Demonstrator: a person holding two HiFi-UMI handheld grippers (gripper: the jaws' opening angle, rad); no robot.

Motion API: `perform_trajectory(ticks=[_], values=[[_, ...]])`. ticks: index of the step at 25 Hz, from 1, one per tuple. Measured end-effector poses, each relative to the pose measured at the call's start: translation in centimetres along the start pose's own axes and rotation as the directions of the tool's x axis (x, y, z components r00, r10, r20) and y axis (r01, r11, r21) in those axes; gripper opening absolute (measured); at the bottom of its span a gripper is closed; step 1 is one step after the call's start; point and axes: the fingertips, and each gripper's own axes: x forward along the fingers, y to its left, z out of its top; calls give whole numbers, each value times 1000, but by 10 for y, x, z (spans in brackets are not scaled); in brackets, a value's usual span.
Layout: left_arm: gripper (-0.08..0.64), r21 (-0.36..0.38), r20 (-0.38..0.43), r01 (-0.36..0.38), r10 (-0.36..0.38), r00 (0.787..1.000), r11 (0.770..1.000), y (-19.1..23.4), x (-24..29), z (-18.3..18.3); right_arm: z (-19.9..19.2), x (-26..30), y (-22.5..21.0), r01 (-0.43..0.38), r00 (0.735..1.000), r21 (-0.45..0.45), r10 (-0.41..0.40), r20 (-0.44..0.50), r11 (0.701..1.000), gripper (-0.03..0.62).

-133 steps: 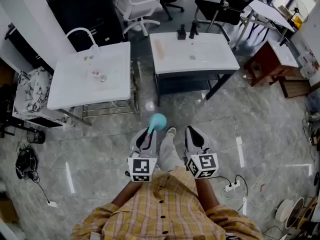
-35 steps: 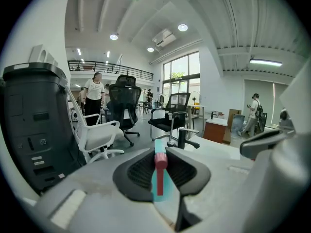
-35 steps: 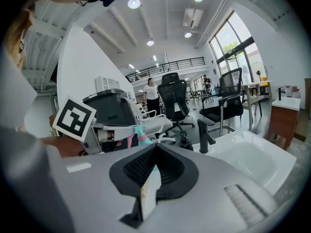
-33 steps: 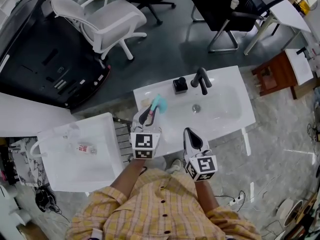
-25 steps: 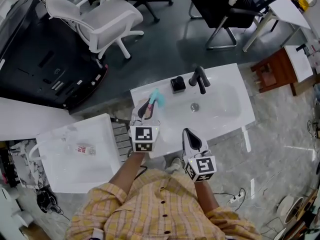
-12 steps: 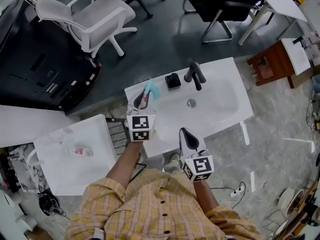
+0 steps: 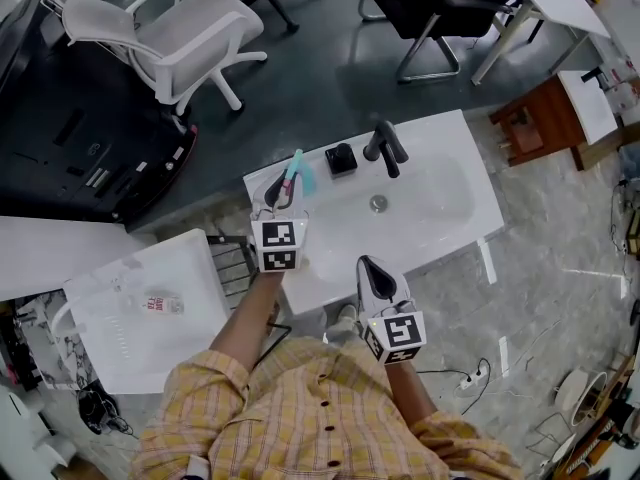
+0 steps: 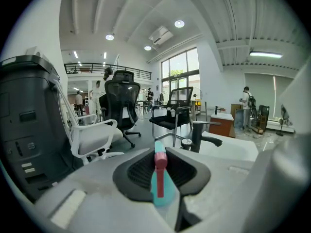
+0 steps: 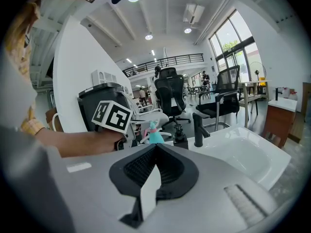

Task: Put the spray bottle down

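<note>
The spray bottle is teal with a pink trigger. It stands upright between the jaws of my left gripper, which is shut on it. It hangs over the left end of the white sink counter. In the left gripper view the spray bottle fills the middle of the left gripper. My right gripper is shut and empty, at the counter's near edge. The right gripper view shows the right gripper aimed at the spray bottle and the basin.
A black faucet and a black soap dispenser stand at the back of the basin. A second white sink sits to the left. A white office chair and a wooden stool stand beyond.
The person has walked up to the sink. My left gripper has carried the spray bottle forward over the counter's left end and a little lower. The right gripper has kept its place.
</note>
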Motion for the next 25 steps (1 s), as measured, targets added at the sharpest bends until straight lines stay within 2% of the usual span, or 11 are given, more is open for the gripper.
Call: perform_trajectory(ticks=[10, 16, 25], values=[[74, -16, -2, 12, -12, 1000, 1000, -3, 2, -1, 1, -3, 1, 14, 1000, -5, -14, 4, 1000, 2], [132, -24, -4, 10, -11, 1000, 1000, -2, 2, 1, 1, -6, 0, 16, 1000, 0, -16, 10, 1000, 2], [135, -25, 15, -3, 3, 1000, 1000, -2, -13, 12, 5, -12, 4, -2, 1000, -8, 2, 24, 1000, 2]])
